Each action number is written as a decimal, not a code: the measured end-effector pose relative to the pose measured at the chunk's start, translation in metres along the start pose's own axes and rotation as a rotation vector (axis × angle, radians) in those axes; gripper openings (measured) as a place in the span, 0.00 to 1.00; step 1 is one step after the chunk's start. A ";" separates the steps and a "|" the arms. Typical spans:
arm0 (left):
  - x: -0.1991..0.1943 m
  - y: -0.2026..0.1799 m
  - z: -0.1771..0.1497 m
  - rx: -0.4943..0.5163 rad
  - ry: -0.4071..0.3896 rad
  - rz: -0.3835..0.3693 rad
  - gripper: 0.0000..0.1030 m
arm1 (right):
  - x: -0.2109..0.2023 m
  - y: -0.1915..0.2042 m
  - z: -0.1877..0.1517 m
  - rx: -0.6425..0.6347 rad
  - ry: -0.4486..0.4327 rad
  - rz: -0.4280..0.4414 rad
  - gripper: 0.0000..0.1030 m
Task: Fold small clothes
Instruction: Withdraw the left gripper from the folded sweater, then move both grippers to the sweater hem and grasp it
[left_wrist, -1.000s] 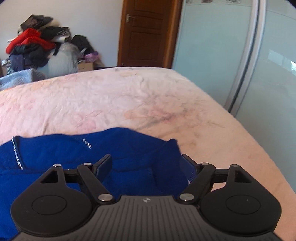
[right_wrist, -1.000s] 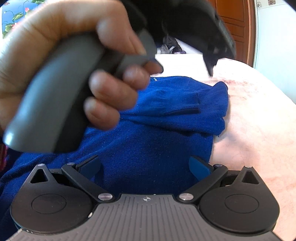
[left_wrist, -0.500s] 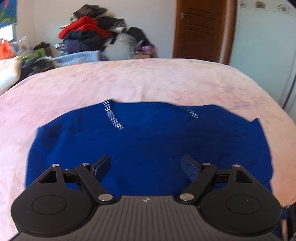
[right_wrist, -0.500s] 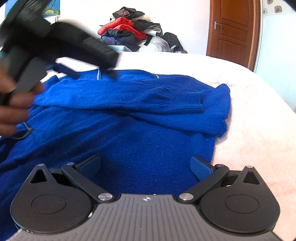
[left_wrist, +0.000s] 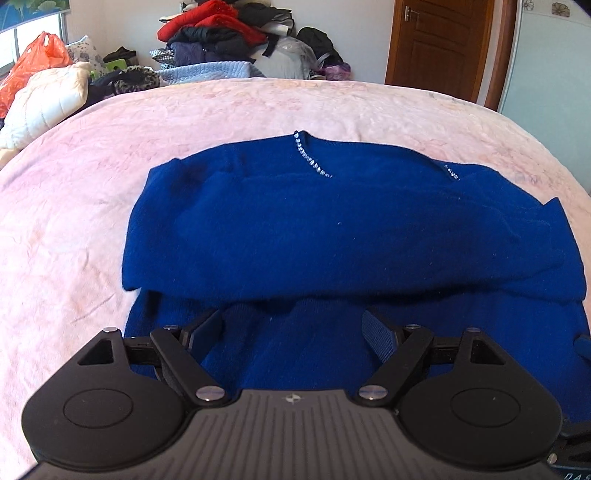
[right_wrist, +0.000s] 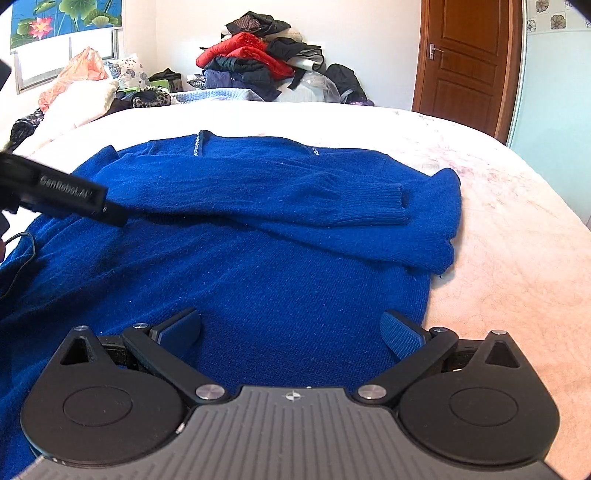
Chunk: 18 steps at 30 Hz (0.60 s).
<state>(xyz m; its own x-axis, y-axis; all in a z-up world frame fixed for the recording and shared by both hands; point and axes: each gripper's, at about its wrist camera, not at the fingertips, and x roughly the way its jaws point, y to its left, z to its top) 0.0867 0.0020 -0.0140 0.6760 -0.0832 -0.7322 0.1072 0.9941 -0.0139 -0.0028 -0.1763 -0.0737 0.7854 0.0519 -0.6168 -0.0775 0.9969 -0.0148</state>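
A royal blue sweater with a beaded neckline lies flat on the pink bedspread, both sleeves folded across its chest. In the right wrist view the same sweater shows a ribbed sleeve cuff lying over the body. My left gripper hovers above the sweater's lower part, open, with nothing between its blue pads. My right gripper is open too, over the hem near the sweater's right side. The left gripper's body juts in at the left edge of the right wrist view.
A heap of clothes is piled against the far wall. A cream pillow and an orange plastic bag sit at the far left. A wooden door stands at the back right. Bare bedspread lies right of the sweater.
My left gripper has swung leftward from the sweater's right end to its lower middle, still open. The hand that blocked the right wrist view has cleared to its left edge. The right gripper stayed put.
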 end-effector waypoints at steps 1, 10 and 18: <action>-0.001 0.000 -0.002 0.000 -0.001 0.002 0.81 | 0.000 0.000 0.000 0.000 0.000 0.001 1.00; 0.003 -0.005 -0.016 0.030 -0.027 0.043 0.90 | 0.002 -0.002 0.001 0.001 -0.002 0.004 1.00; 0.007 0.001 -0.023 0.018 -0.063 0.045 0.99 | 0.002 -0.001 0.002 -0.002 -0.001 0.000 1.00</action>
<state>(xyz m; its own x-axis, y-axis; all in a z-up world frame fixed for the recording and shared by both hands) 0.0744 0.0035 -0.0347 0.7247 -0.0431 -0.6877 0.0884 0.9956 0.0308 -0.0006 -0.1769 -0.0734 0.7858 0.0521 -0.6162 -0.0791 0.9967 -0.0167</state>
